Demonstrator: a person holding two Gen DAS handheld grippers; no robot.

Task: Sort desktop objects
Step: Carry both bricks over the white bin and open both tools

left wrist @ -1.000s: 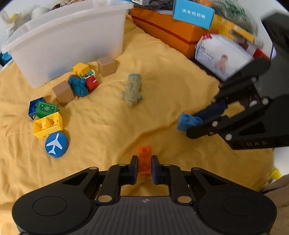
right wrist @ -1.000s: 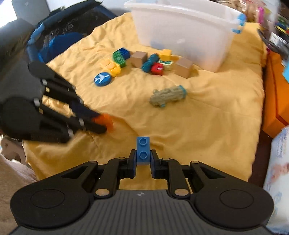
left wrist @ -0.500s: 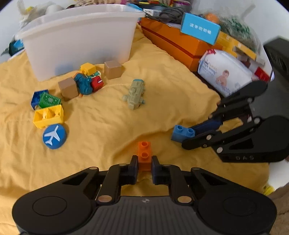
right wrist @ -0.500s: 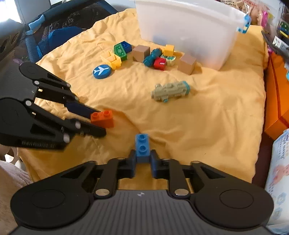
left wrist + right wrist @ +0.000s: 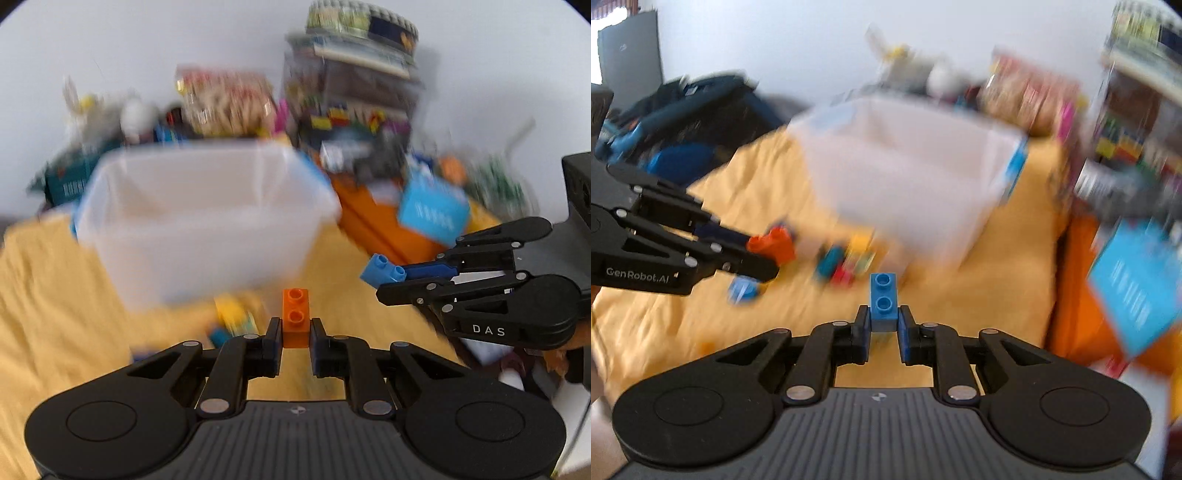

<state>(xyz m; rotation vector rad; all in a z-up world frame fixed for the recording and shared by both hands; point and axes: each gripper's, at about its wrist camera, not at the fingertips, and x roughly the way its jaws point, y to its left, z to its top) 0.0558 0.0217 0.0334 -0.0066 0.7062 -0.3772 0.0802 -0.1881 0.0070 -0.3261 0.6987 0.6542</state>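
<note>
1. Left claw (image 5: 294, 334), bottom centre of its own view, clamped on an orange brick (image 5: 295, 317); studs face the camera, brick upright between the pads.
2. Right claw (image 5: 884, 328), bottom centre of its view, clamped on a blue brick (image 5: 884, 301), same pose.
3. Left view: the right claw enters from the right edge, blue brick at its tip, mid-right of frame.
4. White plastic bin (image 5: 207, 218) at centre, blurred, standing on yellow cloth (image 5: 55, 295).
5. Small toys (image 5: 846, 258) lie on the cloth at the bin's near side; too smeared to name, probably blocks.
6. Orange boxes (image 5: 373, 221) right of the bin, clutter behind.
</note>
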